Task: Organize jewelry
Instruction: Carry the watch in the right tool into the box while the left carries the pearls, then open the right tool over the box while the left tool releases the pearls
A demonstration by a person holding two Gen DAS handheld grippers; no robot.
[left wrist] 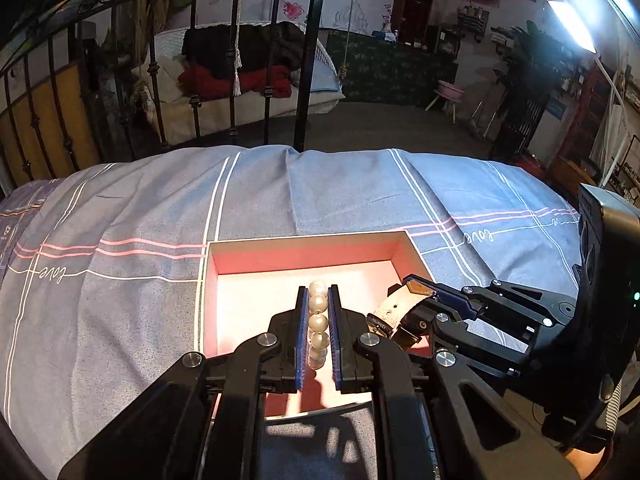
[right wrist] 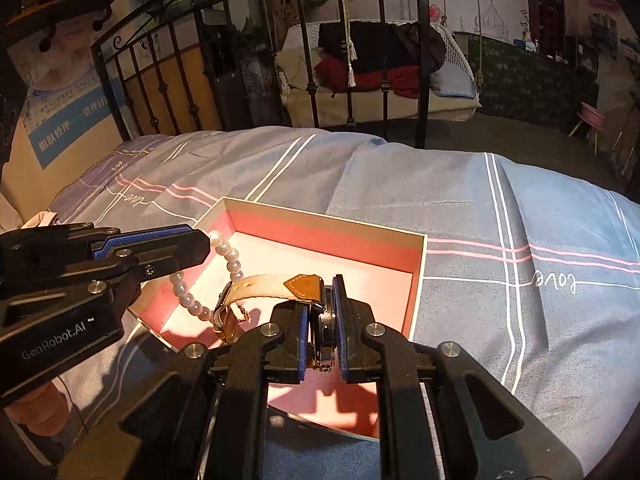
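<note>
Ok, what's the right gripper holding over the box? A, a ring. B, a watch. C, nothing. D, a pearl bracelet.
B: the right gripper is shut on the watch by its case, the pale strap trailing over the box, while the pearl bracelet sits in the left gripper.

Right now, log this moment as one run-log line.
left hand-held gripper: shut on pearl bracelet | right hand-held gripper: shut on watch | both over open pink-lined box | box on bedspread
</note>
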